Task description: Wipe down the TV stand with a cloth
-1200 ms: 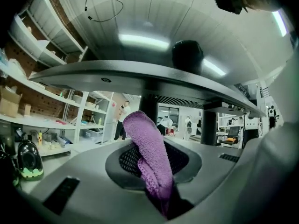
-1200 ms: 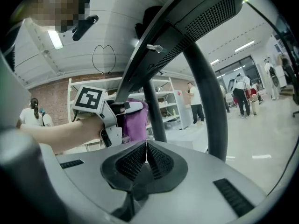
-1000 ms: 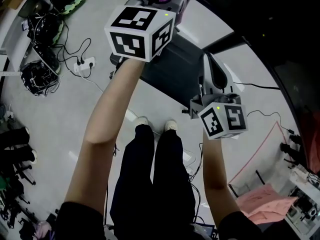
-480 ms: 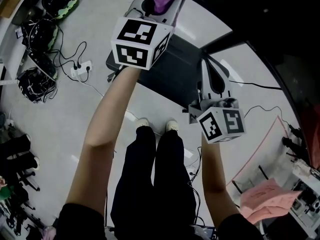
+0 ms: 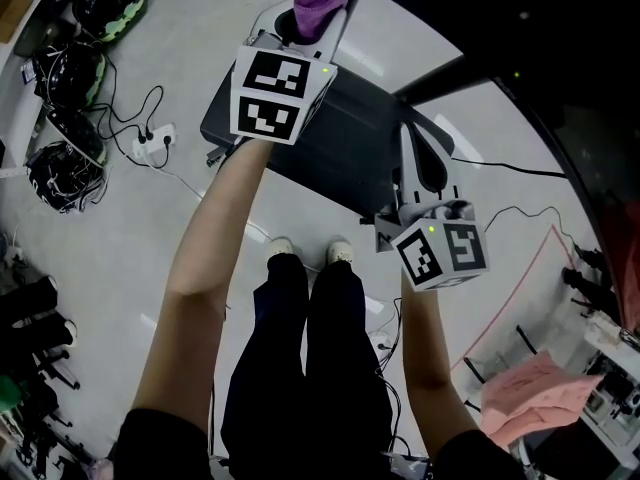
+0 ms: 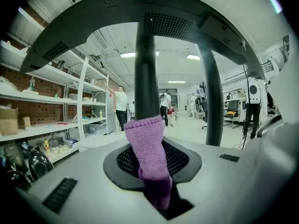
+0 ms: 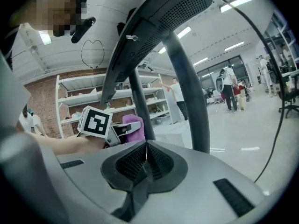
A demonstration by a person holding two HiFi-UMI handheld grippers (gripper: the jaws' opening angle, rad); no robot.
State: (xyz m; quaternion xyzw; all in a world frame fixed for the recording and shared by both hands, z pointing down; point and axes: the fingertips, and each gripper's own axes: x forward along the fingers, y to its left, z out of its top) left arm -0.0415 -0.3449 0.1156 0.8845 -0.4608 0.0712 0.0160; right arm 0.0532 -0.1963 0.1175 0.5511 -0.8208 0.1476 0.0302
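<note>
My left gripper (image 5: 312,20) is shut on a purple cloth (image 5: 319,2), held above the dark base plate of the TV stand (image 5: 335,148). In the left gripper view the cloth (image 6: 148,149) sticks up from between the shut jaws, right in front of a black upright post (image 6: 146,73); a second post (image 6: 212,101) stands to the right. My right gripper (image 5: 416,140) hovers over the base's right side, jaws shut with nothing between them (image 7: 146,154). From the right gripper view the left gripper's marker cube (image 7: 95,122) and the cloth (image 7: 134,127) appear beside a post.
Helmets and tangled cables (image 5: 78,63) and a power strip (image 5: 160,133) lie on the floor at left. A pink sheet (image 5: 528,393) lies at lower right. Shelving (image 6: 46,101) and standing people (image 6: 121,106) fill the background. My own shoes (image 5: 310,252) stand just before the base.
The left gripper has moved forward over the stand's base, bringing the purple cloth more fully into the head view. The right gripper has shifted only slightly.
</note>
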